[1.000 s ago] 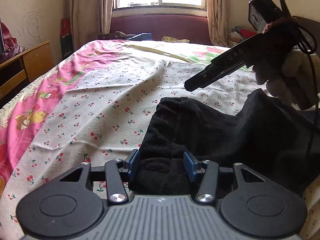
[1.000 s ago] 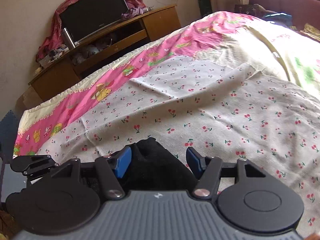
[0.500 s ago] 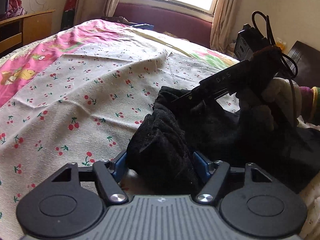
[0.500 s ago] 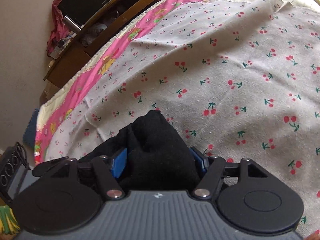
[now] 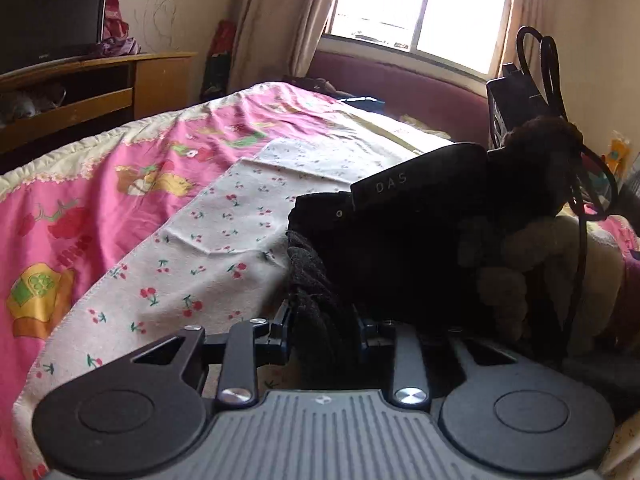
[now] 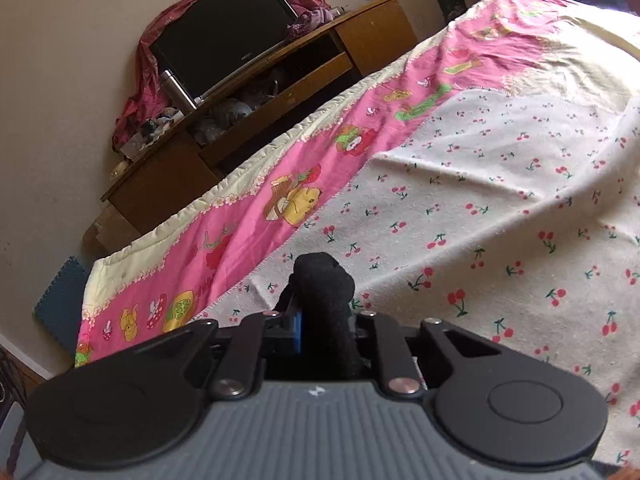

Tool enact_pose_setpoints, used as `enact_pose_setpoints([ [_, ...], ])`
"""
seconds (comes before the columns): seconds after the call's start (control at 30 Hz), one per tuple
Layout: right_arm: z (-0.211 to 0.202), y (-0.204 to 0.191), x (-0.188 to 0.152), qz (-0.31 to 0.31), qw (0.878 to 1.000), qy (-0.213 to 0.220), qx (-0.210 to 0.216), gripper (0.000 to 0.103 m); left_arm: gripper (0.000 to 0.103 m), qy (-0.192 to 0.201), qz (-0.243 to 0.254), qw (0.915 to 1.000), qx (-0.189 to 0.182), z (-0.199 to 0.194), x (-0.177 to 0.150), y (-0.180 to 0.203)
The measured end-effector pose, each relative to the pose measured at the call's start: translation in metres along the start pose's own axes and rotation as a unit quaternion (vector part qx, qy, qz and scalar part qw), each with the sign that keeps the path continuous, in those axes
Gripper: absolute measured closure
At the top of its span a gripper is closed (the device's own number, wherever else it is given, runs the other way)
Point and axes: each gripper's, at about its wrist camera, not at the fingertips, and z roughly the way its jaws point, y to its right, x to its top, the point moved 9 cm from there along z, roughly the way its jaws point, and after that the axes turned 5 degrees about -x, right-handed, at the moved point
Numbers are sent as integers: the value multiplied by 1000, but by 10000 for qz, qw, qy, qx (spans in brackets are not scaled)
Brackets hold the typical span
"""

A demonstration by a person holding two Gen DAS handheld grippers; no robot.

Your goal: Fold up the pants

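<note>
The left gripper is clamped on a bunched fold of the black pants, which lie heaped on the cherry-print sheet at the near right of the bed. The right gripper pinches another fold of the pants, its jaws nearly closed around the fabric.

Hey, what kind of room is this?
Most likely a home bedroom: a bed with a cherry-print sheet and pink quilt, a curtained window behind it, and a wooden TV stand with a television along the wall.
</note>
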Motion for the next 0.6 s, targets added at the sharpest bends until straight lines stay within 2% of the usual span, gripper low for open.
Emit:
enact_pose_setpoints([
  [0.03, 18, 3, -9, -72, 9993, 22, -362, 80, 58, -49, -30, 9999, 102, 3, -5, -4],
  [0.07, 33, 9, -19, -53, 9980, 49, -634, 67, 56, -53, 44, 9998, 188, 2, -9, -4],
  [0.1, 37, 12, -21, -35, 9975, 170, -685, 59, 54, 6, 240, 9993, 280, -2, -8, 0],
  [0.17, 27, 12, -15, 140, 9973, 376, -614, 57, 51, 173, 692, 9964, 464, -11, -2, 10],
  [0.23, -1, 7, 1, 209, 9964, 690, -455, 58, 50, 371, 1004, 9925, 597, -23, 6, 19],
  [0.33, -65, 1, 17, 53, 9910, 1285, -362, 58, 50, 779, 1516, 9801, 1019, -47, 22, 32],
  [0.4, -111, 9, 12, 24, 9864, 1568, -482, 58, 49, 1062, 1775, 9725, 1074, -62, 30, 45],
  [0.43, -135, 18, 4, 92, 9838, 1669, -646, 58, 49, 1142, 1879, 9701, 1025, -66, 31, 54],
  [0.5, -169, 39, -21, 227, 9820, 1660, -870, 57, 46, 1089, 2002, 9716, 642, -63, 26, 72],
  [0.57, -191, 64, -59, 521, 9792, 1549, -1206, 57, 46, 811, 1969, 9770, 139, -45, 11, 92],
  [0.6, -193, 76, -80, 598, 9791, 1388, -1360, 57, 45, 551, 1947, 9793, -42, -32, -2, 99],
])
